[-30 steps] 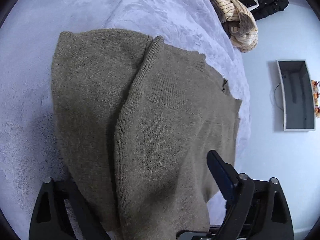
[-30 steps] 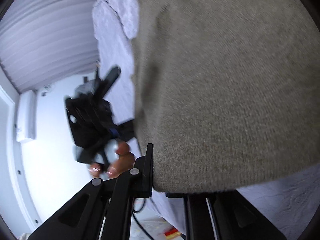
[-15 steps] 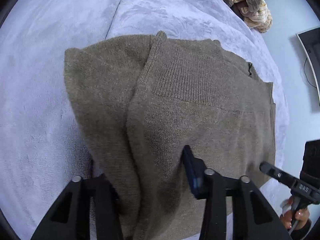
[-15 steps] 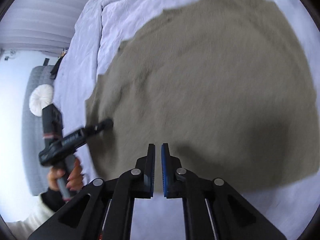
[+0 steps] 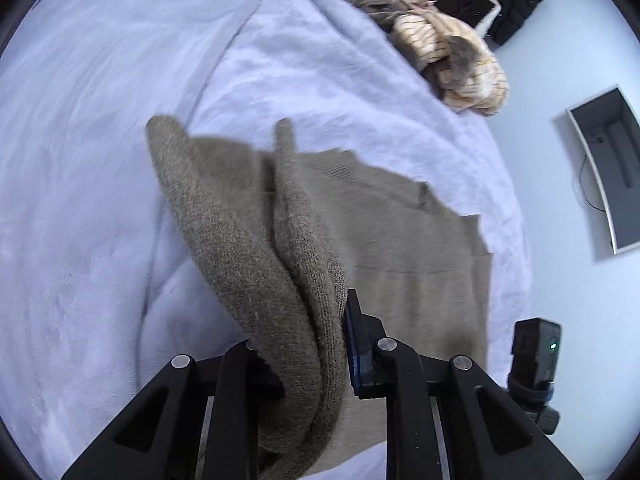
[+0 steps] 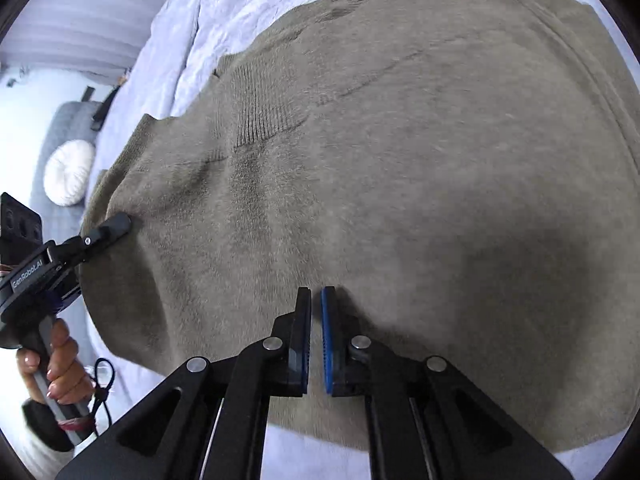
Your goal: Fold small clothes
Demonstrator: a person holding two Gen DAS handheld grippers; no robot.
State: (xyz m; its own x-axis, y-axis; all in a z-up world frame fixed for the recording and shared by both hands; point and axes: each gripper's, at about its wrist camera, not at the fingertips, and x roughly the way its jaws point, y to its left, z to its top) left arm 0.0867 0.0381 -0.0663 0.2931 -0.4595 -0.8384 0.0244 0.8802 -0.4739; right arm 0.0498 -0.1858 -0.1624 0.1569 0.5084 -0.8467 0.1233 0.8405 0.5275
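Nearest to you, your left gripper (image 5: pixel 320 364) pinches a bunched edge of the sweater (image 5: pixel 404 248), the knit gathered thickly between its jaws and lifted off the bed (image 5: pixel 100 208). Your right gripper (image 6: pixel 316 336) hovers over the sweater's broad middle with its jaws nearly pressed together and nothing between them. The sweater lies spread on the bed ahead of both grippers, running away from the left jaws toward the ribbed band at its far edge. The left hand is the one already on the cloth, so the fold probably turns on carrying that held edge across toward the right side. Farther off, a heap of clothes (image 5: pixel 452 60) sits at the bed's far corner.
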